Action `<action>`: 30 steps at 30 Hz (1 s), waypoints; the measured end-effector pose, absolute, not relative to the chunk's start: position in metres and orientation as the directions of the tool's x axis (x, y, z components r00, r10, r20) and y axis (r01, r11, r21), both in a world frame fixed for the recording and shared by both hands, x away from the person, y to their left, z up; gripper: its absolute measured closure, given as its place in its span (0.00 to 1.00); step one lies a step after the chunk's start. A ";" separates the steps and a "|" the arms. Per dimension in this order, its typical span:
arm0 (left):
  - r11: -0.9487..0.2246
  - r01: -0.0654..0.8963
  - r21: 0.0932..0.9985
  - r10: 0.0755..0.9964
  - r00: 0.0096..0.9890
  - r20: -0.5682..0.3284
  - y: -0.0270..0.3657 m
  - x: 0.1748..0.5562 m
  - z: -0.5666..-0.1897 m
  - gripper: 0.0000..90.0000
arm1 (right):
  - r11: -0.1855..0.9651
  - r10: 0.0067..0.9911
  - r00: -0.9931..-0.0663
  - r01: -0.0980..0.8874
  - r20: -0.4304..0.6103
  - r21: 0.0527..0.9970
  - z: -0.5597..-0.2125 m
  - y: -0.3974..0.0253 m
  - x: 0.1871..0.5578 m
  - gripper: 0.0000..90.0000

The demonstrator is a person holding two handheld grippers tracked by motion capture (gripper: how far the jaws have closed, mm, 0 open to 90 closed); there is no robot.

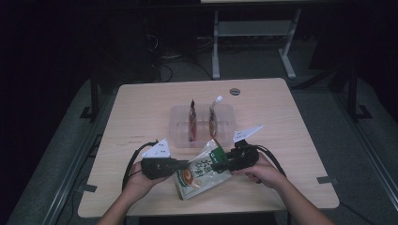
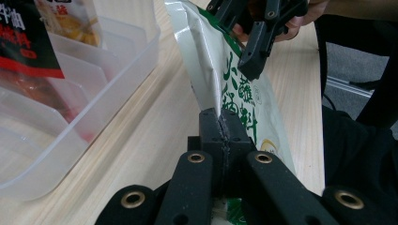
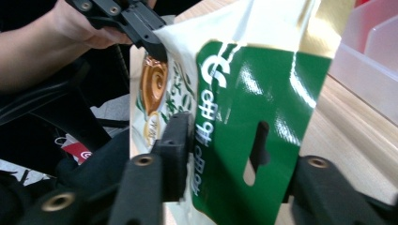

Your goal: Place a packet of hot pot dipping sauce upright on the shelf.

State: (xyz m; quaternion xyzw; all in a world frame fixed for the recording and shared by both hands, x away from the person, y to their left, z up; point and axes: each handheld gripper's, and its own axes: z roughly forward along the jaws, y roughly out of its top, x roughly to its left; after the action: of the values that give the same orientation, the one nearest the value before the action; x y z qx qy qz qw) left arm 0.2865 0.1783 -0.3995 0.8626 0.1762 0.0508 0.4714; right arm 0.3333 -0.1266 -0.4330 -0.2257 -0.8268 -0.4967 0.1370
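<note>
The green-and-white pouch (image 1: 202,171) hangs between the two grippers above the table's near edge, its long axis running from near-left up to far-right toward the clear divided tray (image 1: 180,125); the left gripper (image 1: 184,164) is pressed together on the pouch's side seam near the bottom; the right gripper (image 1: 217,165) pinches the green header with the hang slot, its jaws straddling that end; the tray lies just beyond the pouch, toward the table's middle, with two red sachets (image 1: 192,120) upright in its left and middle slots; the right slot looks free, and the right gripper is nearer it.
</note>
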 end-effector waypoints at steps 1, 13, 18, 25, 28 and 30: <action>-0.495 0.256 0.830 0.353 0.932 -0.077 0.178 0.287 -0.400 1.00 | 0.404 0.239 -0.862 0.508 0.448 0.761 -0.432 -0.127 0.333 0.72; -0.494 0.255 0.831 0.361 0.930 -0.071 0.183 0.291 -0.404 0.99 | 0.409 0.179 -0.865 0.499 0.469 0.764 -0.430 -0.125 0.331 0.97; -0.499 0.261 0.826 0.376 0.924 -0.065 0.184 0.292 -0.405 0.90 | 0.397 0.164 -0.872 0.486 0.461 0.778 -0.428 -0.125 0.330 1.00; -0.445 0.270 0.854 0.426 0.902 -0.063 0.195 0.292 -0.396 0.92 | 0.375 0.155 -0.882 0.470 0.445 0.799 -0.417 -0.133 0.328 1.00; -0.464 0.271 0.843 0.408 0.910 -0.069 0.190 0.292 -0.396 0.99 | 0.373 0.144 -0.887 0.460 0.440 0.806 -0.413 -0.133 0.326 1.00; -0.480 0.262 0.837 0.400 0.915 -0.056 0.183 0.292 -0.398 0.99 | 0.373 0.127 -0.893 0.447 0.432 0.813 -0.410 -0.130 0.324 1.00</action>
State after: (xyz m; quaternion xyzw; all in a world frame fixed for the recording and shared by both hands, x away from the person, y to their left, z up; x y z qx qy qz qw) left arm 0.2920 0.1833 -0.3979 0.8572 0.1930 0.0733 0.4717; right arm 0.3240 -0.1302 -0.4103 -0.1761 -0.8148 -0.5315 0.1504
